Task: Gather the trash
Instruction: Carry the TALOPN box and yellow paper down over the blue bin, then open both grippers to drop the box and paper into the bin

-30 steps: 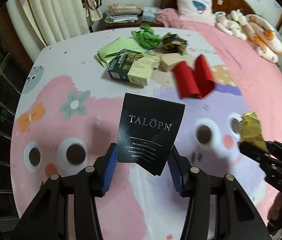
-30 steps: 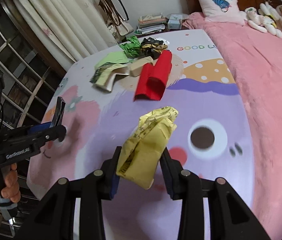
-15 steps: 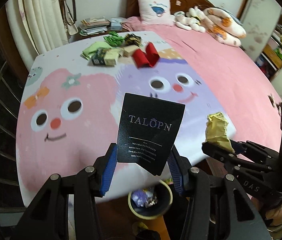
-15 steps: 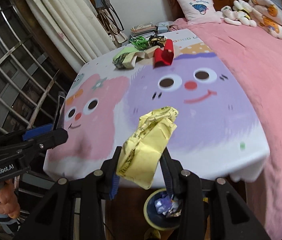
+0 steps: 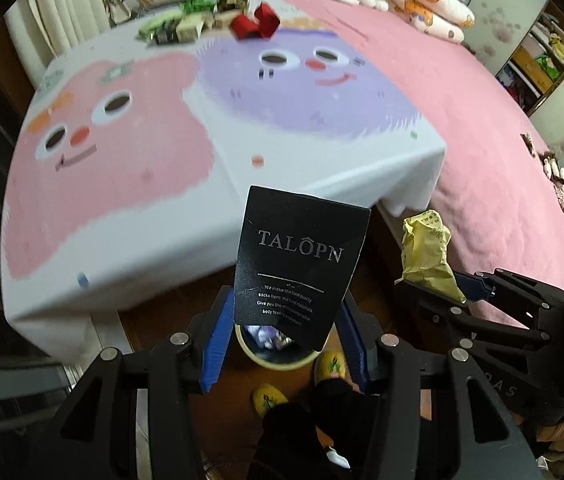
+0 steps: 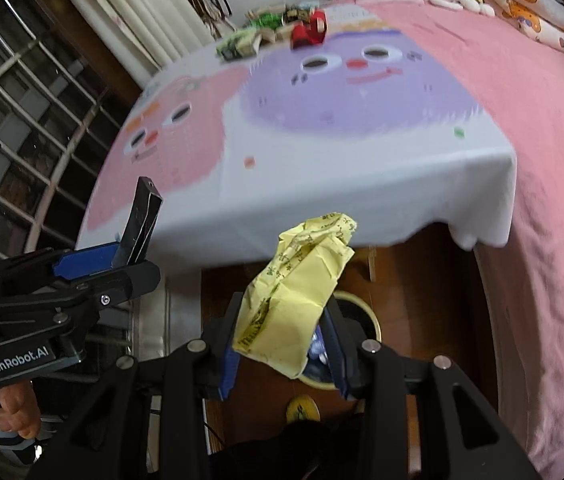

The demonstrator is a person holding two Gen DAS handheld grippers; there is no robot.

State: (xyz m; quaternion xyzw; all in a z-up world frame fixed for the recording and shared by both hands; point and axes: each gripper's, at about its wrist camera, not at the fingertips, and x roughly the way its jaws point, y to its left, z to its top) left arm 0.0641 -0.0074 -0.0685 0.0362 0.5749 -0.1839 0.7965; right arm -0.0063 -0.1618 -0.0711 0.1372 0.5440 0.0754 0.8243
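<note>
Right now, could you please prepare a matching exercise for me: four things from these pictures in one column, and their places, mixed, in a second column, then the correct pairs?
Things:
1. black printed card package
2. crumpled yellow paper wrapper
3. red folded cloth piece
4. round bin with cream rim

Places:
A. on the floor, below the grippers
B. in the right gripper
C. at the far end of the cartoon-print table cover
D. in the left gripper

Pairs: 1-D, 2-B, 3-C, 4-A
</note>
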